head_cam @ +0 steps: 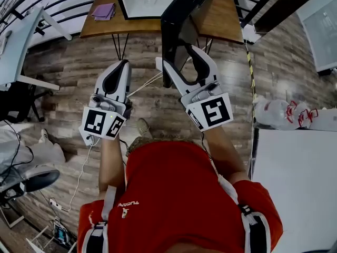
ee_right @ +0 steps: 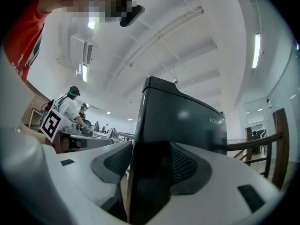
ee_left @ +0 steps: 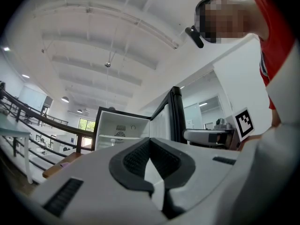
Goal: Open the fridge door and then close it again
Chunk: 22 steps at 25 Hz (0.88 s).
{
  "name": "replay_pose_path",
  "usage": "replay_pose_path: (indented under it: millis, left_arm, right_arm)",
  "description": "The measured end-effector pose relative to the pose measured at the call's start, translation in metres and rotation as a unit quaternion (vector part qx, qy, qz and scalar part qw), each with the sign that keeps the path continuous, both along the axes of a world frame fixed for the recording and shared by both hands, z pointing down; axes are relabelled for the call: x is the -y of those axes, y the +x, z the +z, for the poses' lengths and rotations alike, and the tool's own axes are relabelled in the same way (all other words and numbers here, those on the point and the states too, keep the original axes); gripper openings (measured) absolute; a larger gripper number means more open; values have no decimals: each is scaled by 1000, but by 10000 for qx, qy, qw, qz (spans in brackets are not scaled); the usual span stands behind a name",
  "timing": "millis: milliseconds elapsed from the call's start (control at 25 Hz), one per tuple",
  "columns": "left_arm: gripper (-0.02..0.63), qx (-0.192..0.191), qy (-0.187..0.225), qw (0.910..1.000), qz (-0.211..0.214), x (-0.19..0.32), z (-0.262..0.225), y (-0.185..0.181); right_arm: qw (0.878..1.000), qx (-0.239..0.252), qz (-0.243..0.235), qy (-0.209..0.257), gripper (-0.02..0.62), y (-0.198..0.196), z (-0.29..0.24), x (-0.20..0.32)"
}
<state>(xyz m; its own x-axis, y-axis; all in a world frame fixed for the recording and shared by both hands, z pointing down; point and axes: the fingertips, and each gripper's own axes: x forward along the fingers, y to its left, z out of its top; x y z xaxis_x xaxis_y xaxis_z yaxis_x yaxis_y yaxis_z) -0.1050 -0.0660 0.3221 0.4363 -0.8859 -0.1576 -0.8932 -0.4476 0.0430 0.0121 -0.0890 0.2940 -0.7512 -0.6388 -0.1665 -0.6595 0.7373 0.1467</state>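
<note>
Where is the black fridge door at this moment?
Head view, top centre: the black fridge door stands open, its edge between the right gripper's open jaws.

Overhead — gripper views face fridge

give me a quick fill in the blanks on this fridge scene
The fridge door stands ___.
The right gripper has the door's free ___ between its jaws.
The left gripper is ___, with nothing in it.
The fridge rests on a wooden ___.
Missing: open; edge; shut; table.
</note>
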Motion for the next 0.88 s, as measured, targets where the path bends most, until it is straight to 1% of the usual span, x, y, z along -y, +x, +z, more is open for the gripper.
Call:
replay_pose_path:
  millis: [200, 360, 640, 760, 880]
  left_arm:
    - [9, -15, -12, 9997, 248, 30, -5, -34]
    - [9, -17, -4, 9990, 446, 47, -4, -57]
    - [9, 41, -12, 9969, 783, 76, -2, -94]
    - [9, 72, 11, 9960, 889, 86, -4, -107]
    - [9, 63, 13, 9958, 910, 99, -6, -120]
  right_arm:
    - [10000, -8, 42, -71, 252, -42, -1, 22]
    - [9999, 50, 72, -110, 252, -67, -1, 39]
    - [9989, 321, 133, -316, 249, -102, -1, 77]
    - [9986, 283, 303, -314, 241, -112, -2, 94]
    - [9983, 195, 476, -256, 213, -120, -2, 112]
